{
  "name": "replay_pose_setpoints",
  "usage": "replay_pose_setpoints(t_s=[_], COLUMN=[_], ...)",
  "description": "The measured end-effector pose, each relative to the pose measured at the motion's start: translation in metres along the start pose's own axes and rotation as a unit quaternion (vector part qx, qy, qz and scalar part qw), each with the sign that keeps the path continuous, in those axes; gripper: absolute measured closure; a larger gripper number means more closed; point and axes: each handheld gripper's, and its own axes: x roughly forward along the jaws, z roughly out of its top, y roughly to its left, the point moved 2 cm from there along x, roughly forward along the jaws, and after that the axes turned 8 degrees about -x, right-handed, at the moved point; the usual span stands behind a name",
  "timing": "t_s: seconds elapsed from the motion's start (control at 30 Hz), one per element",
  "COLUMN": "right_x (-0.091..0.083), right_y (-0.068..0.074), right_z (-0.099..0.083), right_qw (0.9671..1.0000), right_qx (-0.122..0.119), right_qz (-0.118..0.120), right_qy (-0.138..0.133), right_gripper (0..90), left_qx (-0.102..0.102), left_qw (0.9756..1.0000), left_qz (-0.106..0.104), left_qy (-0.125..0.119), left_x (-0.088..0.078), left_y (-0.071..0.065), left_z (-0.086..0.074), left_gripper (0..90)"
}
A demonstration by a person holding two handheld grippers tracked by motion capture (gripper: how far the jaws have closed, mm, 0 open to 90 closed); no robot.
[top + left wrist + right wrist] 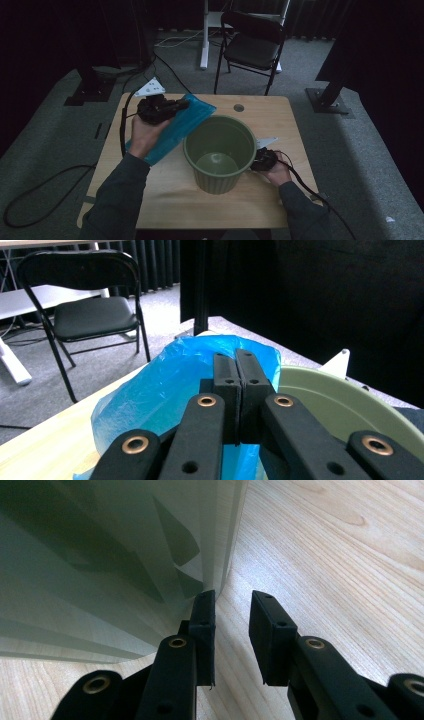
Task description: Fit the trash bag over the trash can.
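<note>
While my right gripper [232, 635] waits low by the wall of the green bin [220, 150] on the wooden table [175, 200], its jaws stand apart with nothing between them. Farther off, my left gripper [240, 385] is pinched tight on the blue plastic bag [175, 127], holding it up just left of the bin's rim. I think the thin bag could slip out or tear if I tug. With nothing gripping the bin, a bump could tip it.
</note>
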Motion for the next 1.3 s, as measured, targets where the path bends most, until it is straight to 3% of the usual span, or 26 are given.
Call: replay_pose_setpoints(t_s=[0.73, 1.3], right_x=[0.005, 0.007], right_y=[0.003, 0.004], right_z=[0.006, 0.008], right_qw=[0.9999, 0.9999], right_qx=[-0.010, -0.014], right_qz=[0.004, 0.007], right_qy=[0.000, -0.001], right_gripper=[72.2, 72.2], left_qx=[0.031, 0.035], left_qw=[0.9986, 0.9967], left_qz=[-0.043, -0.073], left_qy=[-0.009, -0.003], left_x=[0.020, 0.047], left_y=[-0.039, -0.062], left_z=[0.028, 0.041], left_gripper=[89.0, 89.0])
